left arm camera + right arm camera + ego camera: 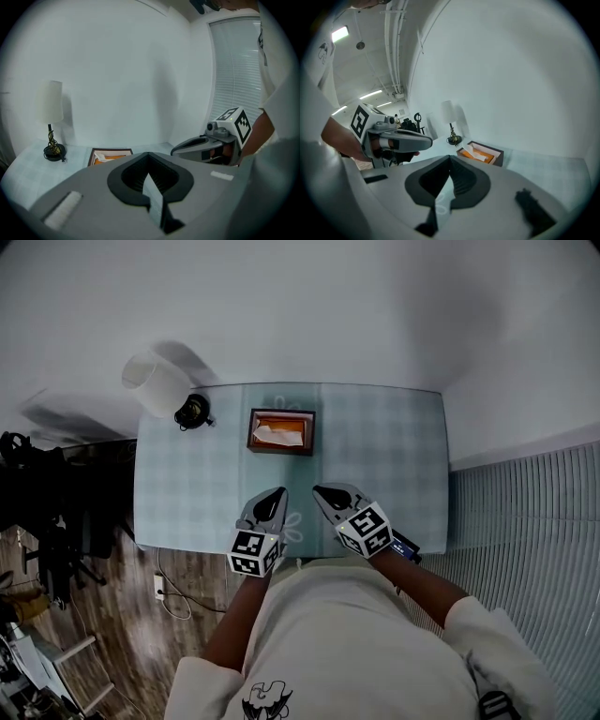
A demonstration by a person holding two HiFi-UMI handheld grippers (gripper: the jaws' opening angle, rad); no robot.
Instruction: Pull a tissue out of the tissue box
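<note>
Tissue box (280, 431) stands well apart from left gripper (277, 494) and right gripper (322, 491), both jaws clenched together, empty.

Wall (375, 306): plain white
Table (394, 456): pale blue checked
Floor (141, 634): dark wood planks
Window: white slatted blinds (534, 521)

Three viewpoints on one table (375, 456)
The head view looks steeply down from high above, over the whole top. Each gripper view sits low behind its own jaws, facing the far wall (117, 70); all three share the tissue box (280, 431) and lamp (164, 385). The left one catches the right gripper (176, 149), the right one the left gripper (427, 139).
</note>
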